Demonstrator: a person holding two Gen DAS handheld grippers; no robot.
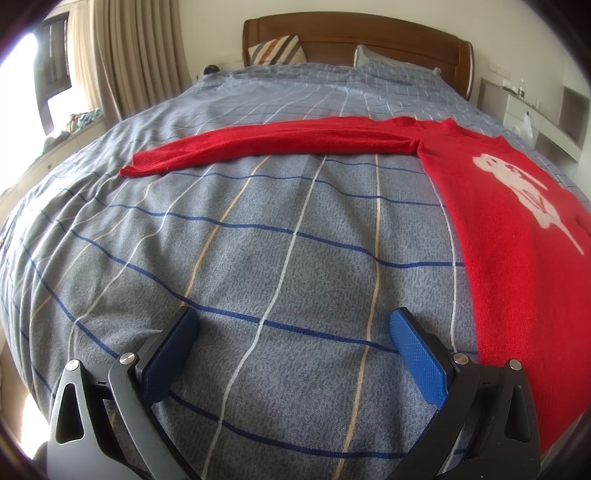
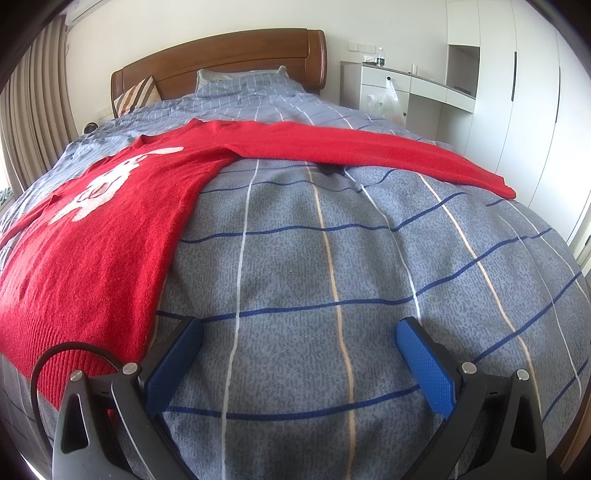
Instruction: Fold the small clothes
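While both grippers hang just above the bed [image 1: 280, 236], the left gripper [image 1: 293, 349] is spread wide and holds nothing. The right gripper [image 2: 299, 354] is spread wide too, with nothing between its blue pads [image 2: 424, 365]. A red sweater [image 1: 517, 236] lies flat on the checked cover, to the right of the left gripper and to the left of the right gripper. One sleeve [image 1: 266, 146] stretches across ahead of the left gripper, and the other sleeve [image 2: 369, 147] stretches across ahead of the right one. Far ahead are a striped pillow [image 1: 277, 50], a wooden headboard [image 1: 369, 35], curtains [image 1: 129, 55] and a white cupboard [image 2: 517, 92]. Nothing blocks the way to the sweater.
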